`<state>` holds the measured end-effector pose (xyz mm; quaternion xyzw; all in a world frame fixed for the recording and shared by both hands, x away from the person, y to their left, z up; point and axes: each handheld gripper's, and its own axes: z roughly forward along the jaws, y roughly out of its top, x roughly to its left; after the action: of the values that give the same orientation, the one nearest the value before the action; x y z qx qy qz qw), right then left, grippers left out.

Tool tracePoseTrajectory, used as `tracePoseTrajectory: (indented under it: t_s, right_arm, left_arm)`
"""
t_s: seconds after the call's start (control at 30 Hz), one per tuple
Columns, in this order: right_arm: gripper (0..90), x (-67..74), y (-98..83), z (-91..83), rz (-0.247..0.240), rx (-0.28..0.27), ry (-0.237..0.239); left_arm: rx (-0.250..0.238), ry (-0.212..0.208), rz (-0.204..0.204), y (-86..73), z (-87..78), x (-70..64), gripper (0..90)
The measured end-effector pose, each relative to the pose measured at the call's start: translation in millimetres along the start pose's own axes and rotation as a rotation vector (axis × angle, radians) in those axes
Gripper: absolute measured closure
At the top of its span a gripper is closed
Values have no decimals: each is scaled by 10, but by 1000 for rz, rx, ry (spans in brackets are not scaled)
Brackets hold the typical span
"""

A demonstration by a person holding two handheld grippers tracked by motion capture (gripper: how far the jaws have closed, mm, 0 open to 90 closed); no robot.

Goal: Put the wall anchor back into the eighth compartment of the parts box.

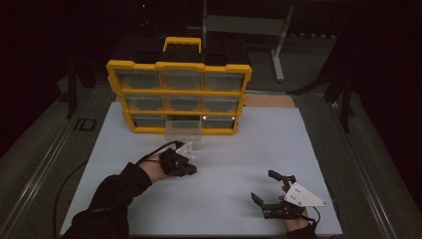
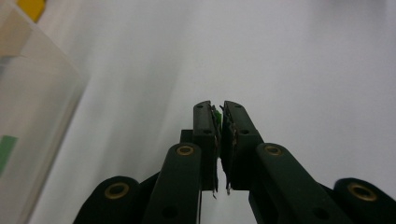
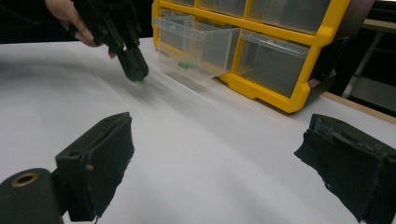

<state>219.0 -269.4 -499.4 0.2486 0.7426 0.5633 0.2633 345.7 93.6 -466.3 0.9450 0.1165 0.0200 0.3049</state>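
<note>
My left gripper hangs just above the white board, in front of the organizer's pulled-out clear drawer. In the left gripper view its jaws are shut on a small green piece, which peeks out between the pads. The right gripper view shows that gripper pointing down with the green piece at its tip. More green bits lie in the open drawer. My right gripper rests near the front right of the board, open, with nothing between its jaws.
A yellow organizer with clear drawers and a handle stands upright at the back of the white board. The drawer's wall is close on the left of my left gripper. Dark floor and metal frames surround the table.
</note>
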Motion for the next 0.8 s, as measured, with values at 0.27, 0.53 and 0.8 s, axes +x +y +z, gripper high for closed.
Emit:
tracePoseTrajectory:
  t_s: [0.27,0.53,0.8]
  right_arm:
    - [83,-5,3,-8,1,-8,-6]
    - [83,-7,2,-8,0,-9,-6]
    - [83,-6,1,-6,0,-6,-5]
  left_arm:
    - [-28,12,18,63,-237,31,843]
    - [-69,20,17,138,-533,68,843]
    - [-95,45,35,245,-812,137,843]
